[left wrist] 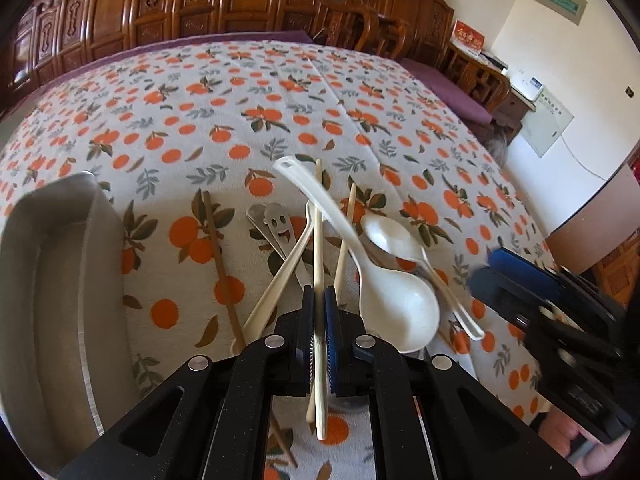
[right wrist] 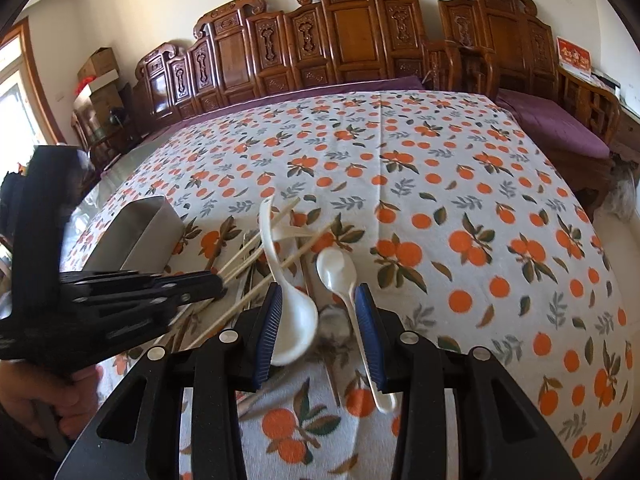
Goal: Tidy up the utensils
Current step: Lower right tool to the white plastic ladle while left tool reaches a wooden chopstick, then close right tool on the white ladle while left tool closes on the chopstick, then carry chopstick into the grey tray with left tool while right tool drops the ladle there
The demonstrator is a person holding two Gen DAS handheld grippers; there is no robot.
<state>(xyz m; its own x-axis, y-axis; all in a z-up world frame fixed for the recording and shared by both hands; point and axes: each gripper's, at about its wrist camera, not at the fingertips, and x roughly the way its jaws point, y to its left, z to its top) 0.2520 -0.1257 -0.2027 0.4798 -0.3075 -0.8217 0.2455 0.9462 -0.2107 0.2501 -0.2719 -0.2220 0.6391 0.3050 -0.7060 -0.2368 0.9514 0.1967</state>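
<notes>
White cotton tablecloth (right wrist: 440, 184) printed with orange fruit and green leaves; glossy white plastic spoons (left wrist: 396, 312); pale bamboo chopsticks (left wrist: 319, 240); grey steel tray (left wrist: 52, 300).

Home, carved wooden benches (right wrist: 352, 36), orange-print tablecloth (right wrist: 440, 200)

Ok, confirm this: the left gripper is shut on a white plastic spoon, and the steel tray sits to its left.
Wrong in one respect. The left wrist view shows the left gripper shut on a pale chopstick, not a white plastic spoon. The steel tray does sit to its left.

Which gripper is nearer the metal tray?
Left. The left gripper, shut on a chopstick, sits beside the metal tray; the right gripper is farther, over the spoons.
</notes>
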